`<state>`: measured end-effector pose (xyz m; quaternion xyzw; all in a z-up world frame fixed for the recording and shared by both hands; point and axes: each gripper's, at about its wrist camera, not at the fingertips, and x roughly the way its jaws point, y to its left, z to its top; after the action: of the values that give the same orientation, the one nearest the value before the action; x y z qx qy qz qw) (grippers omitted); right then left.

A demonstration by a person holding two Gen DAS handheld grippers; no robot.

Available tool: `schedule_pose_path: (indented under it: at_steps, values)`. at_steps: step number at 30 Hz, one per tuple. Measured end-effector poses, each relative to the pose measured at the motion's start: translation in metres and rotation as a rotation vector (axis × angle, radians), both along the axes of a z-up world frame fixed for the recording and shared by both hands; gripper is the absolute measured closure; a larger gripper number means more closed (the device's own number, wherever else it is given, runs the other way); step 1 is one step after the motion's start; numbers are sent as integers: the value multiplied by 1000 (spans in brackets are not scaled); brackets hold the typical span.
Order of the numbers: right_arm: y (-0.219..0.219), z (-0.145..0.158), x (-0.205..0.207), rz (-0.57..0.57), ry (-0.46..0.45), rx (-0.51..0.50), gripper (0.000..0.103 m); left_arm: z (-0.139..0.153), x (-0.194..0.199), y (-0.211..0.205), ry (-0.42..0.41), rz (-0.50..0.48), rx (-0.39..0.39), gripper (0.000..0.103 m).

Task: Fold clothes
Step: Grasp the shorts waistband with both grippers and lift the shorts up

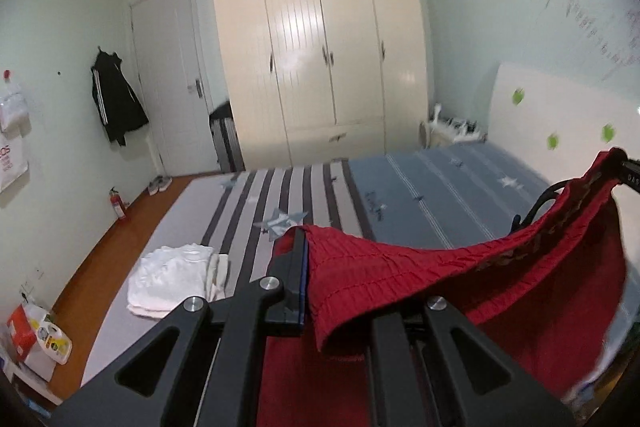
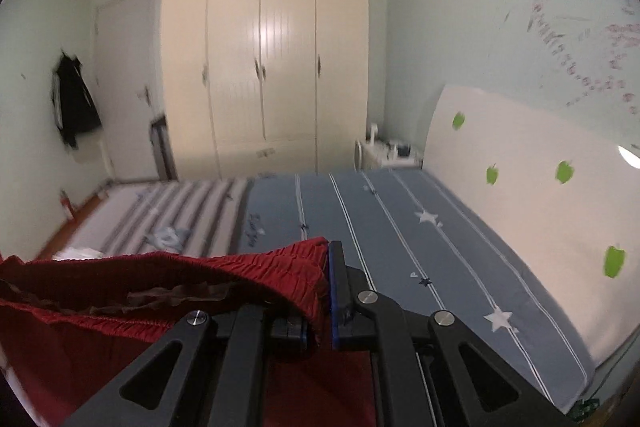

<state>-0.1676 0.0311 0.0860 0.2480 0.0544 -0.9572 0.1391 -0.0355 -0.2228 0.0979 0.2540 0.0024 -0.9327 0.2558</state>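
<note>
A red garment (image 1: 460,267) with a gathered elastic waistband hangs stretched in the air above the bed (image 1: 440,195). My left gripper (image 1: 306,241) is shut on one end of the waistband, and the cloth drapes over and hides one finger. The band runs up to the right, where my right gripper (image 1: 628,171) pinches the other end. In the right wrist view, the right gripper (image 2: 329,253) is shut on the red garment (image 2: 180,275), which sags away to the left edge. A pile of folded white clothes (image 1: 176,279) lies on the striped part of the bed.
The bed (image 2: 400,227) has a blue and grey striped sheet and a white headboard (image 2: 520,187) with green apple stickers. Behind it stand a cream wardrobe (image 1: 320,47), a white door (image 1: 168,67) and a nightstand (image 2: 388,151). A black jacket (image 1: 116,95) hangs on the left wall; a fire extinguisher (image 1: 118,203) and boxes (image 1: 36,339) stand on the floor.
</note>
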Motion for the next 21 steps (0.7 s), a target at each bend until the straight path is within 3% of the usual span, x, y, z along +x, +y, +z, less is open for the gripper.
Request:
schedule_pose_path:
  at_steps: [5,7,9,12,15,18,21]
  values:
    - [-57,-52,-145,8,-47,25,97,-70,-137,-85,-55,66,98,98]
    - [-74,-51,-177,7,-32,31,97,-73,-170,-101,-50,87,82,99]
    - [-86,-30,-205,2,-5,42,97,-57,-196,-115,-26,95,89,99]
    - [-83,32,-222,10,57,-25,97,10,-211,-120,79,68,18,99]
    - [-76,74,-221,19,114,-64,97,69,-208,-112,151,35,-46,99]
    - [-65,90,-208,29,153,-70,97,77,-201,-102,128,7,-56,99]
    - [-50,50,-183,45,137,-44,97,37,-178,-83,104,-29,-64,99]
